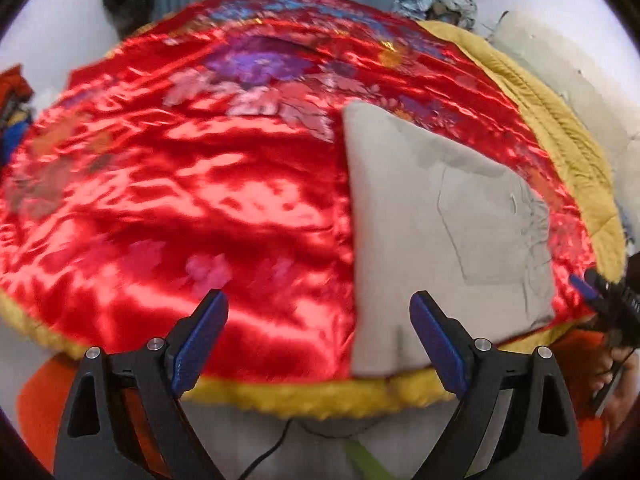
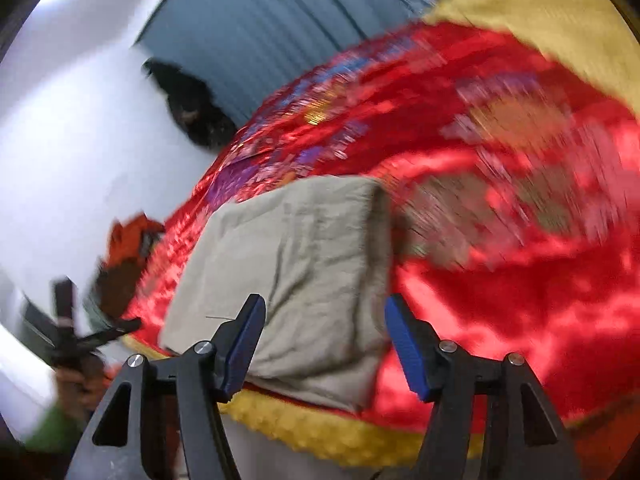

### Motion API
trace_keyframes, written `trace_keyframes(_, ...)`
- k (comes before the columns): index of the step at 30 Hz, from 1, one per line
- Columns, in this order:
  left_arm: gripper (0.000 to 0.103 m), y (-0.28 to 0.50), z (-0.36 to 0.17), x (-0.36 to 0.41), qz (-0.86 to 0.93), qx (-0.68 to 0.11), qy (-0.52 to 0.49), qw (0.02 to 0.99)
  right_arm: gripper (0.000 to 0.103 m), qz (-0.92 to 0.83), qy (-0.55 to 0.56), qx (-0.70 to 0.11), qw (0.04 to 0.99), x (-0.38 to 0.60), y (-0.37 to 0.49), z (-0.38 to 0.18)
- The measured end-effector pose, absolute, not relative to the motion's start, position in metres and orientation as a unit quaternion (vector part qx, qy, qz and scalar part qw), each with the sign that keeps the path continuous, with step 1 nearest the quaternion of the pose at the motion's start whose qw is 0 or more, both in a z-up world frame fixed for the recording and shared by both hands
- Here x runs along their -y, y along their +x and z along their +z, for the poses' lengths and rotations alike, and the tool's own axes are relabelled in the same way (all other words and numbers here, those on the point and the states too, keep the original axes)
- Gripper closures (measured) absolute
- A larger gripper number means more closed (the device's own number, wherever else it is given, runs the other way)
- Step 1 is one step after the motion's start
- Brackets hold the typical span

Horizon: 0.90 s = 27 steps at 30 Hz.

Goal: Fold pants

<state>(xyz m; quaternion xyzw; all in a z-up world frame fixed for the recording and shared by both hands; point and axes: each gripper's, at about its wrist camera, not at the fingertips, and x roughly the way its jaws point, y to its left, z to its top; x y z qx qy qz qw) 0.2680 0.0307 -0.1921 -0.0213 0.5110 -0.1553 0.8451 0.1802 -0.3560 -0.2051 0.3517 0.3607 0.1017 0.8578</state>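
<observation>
My left gripper (image 1: pixel 318 312) has its jaws spread wide with nothing between them. It hangs above the near edge of the bed, clear of the cloth. My right gripper (image 2: pixel 324 318) also has its jaws apart and empty, hanging just above the near end of the pants (image 2: pixel 304 264).

The pants (image 1: pixel 436 220) lie folded into a compact grey bundle on the red blanket (image 1: pixel 180 200). In the left wrist view, the bundle sits toward the right side of the blanket, with its near edge reaching the yellow border (image 1: pixel 320 394). A back pocket outline shows on the top layer. In the right wrist view, the near edge of the bundle touches the yellow border (image 2: pixel 332 432), and the far fold stands slightly raised.

To the left of the bundle, the red blanket lies open and wide, wrinkled and glossy, with a flower pattern toward the far side. A yellow quilt (image 1: pixel 560 128) lines the right edge of the bed.

No containers are visible.

The right wrist view is tilted and blurred. The right gripper shows at the right margin of the left wrist view (image 1: pixel 600 292), beside the bundle.
</observation>
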Motion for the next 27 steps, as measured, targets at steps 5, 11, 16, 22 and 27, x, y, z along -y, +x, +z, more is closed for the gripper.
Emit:
trace_keyframes(5,0.01,0.3,-0.215,-0.009,-0.188,-0.551,-0.021,0.813,0.041,0.154,0.396,-0.412,0.806,0.368,0.213,-0.221)
trace_keyframes(11,0.01,0.314,-0.226,0.013,-0.209,-0.577,-0.012,0.79,0.041,0.156,0.388,-0.513,0.75,0.361,0.272,-0.253)
trace_keyframes(16,0.021,0.31,-0.233,0.034,-0.228,-0.592,0.013,0.773,0.041,0.181,0.357,-0.559,0.726,0.346,0.296,-0.265)
trace_keyframes(22,0.086,0.293,-0.201,0.05,-0.229,-0.561,0.038,0.795,0.069,0.177,0.285,-0.538,0.773,0.321,0.293,-0.229)
trace_keyframes(27,0.088,0.277,-0.152,0.048,-0.252,-0.513,0.042,0.82,0.074,0.188,0.24,-0.506,0.807,0.295,0.284,-0.18)
